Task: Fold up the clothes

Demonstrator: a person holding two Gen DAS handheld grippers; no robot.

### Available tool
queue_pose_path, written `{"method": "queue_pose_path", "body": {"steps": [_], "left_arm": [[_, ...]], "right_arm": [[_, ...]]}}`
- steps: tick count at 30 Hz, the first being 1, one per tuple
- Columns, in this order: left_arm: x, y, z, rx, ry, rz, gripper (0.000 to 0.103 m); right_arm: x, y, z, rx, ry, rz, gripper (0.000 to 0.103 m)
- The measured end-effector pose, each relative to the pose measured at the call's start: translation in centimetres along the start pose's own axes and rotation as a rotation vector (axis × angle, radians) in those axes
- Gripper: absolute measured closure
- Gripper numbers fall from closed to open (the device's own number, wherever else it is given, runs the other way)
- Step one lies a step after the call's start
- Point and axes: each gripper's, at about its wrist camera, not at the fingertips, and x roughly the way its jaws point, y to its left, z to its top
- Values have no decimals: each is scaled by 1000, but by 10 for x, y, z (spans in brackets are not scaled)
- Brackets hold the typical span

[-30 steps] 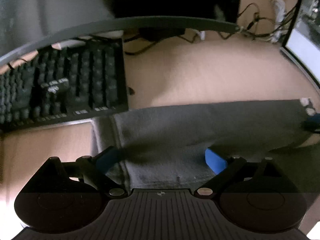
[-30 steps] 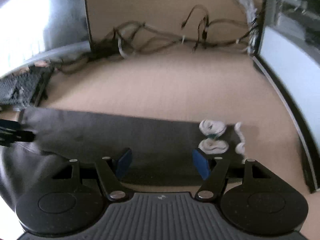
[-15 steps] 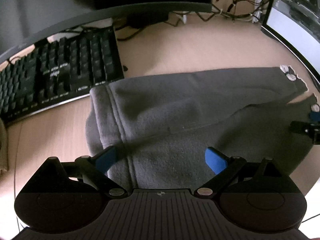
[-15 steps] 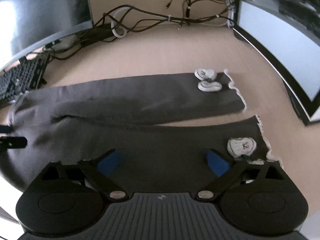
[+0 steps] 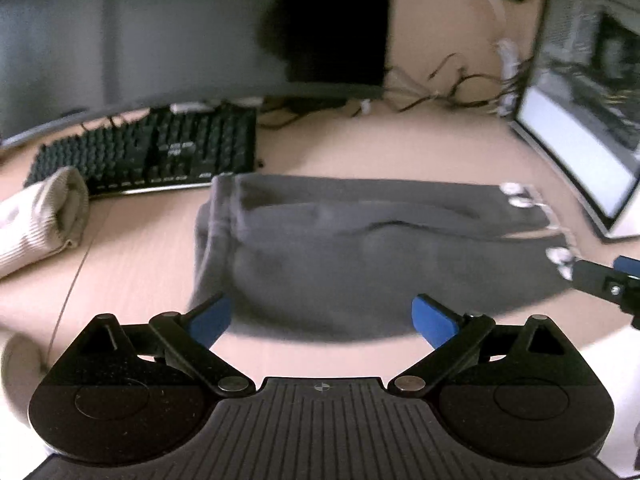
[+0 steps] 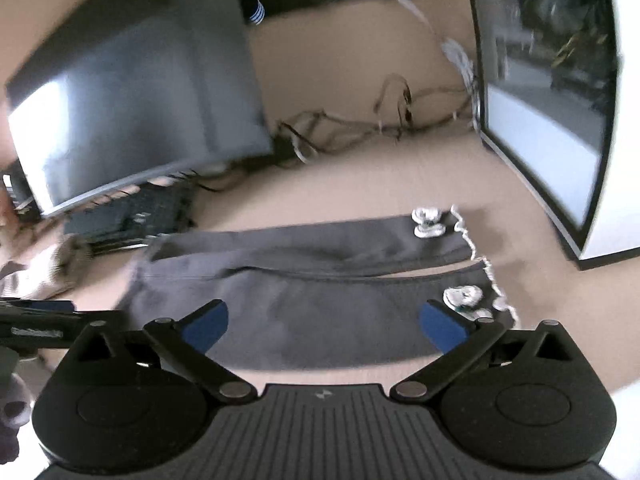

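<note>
A pair of dark grey trousers lies flat on the beige desk, waistband to the left and two legs stretching right, with white trims at the cuffs. It also shows in the right wrist view. My left gripper is open and empty, just above the near edge by the waistband. My right gripper is open and empty, over the near leg by the cuffs. The right gripper's tip shows in the left wrist view.
A black keyboard lies behind the trousers at the left, under a dark monitor. A cream ribbed garment lies at the far left. A second monitor stands at the right. Cables run along the back.
Both grippers have pulled back and up from the trousers, which now lie flat and farther off. The view has tilted up toward the monitors.
</note>
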Motion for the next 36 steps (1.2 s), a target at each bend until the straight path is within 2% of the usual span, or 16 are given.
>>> {"method": "queue_pose_path", "body": {"steps": [2,5,8,11,18,24,36], "left_arm": [[-30,-17,-12,14,-43,0,1],[-63,-35,-27,14,-88,14,0],[-84,-45,-39,0,-120,32,0],[-102,-53,-51,-22,-143,52,0],[-104,-56,-60,-39,-121,52,0],[-103,-59,-64,-40,-106,50,0],[-91,-51,-63,-46,-60,58,0]], "right_arm": [[-30,5,-8,-13,-51,7,0],[-71,17,-26,-31,-167,-48,0],[-93,20,-36,-36,-203,-107,0],[-99,19,-43,2,-174,-158,0],[-101,9,-51,-32,-66,-94,0],[-103,-2,-52,-101,-39,-86,0],[-92,13,-53,-74,-1,-102,0]]}}
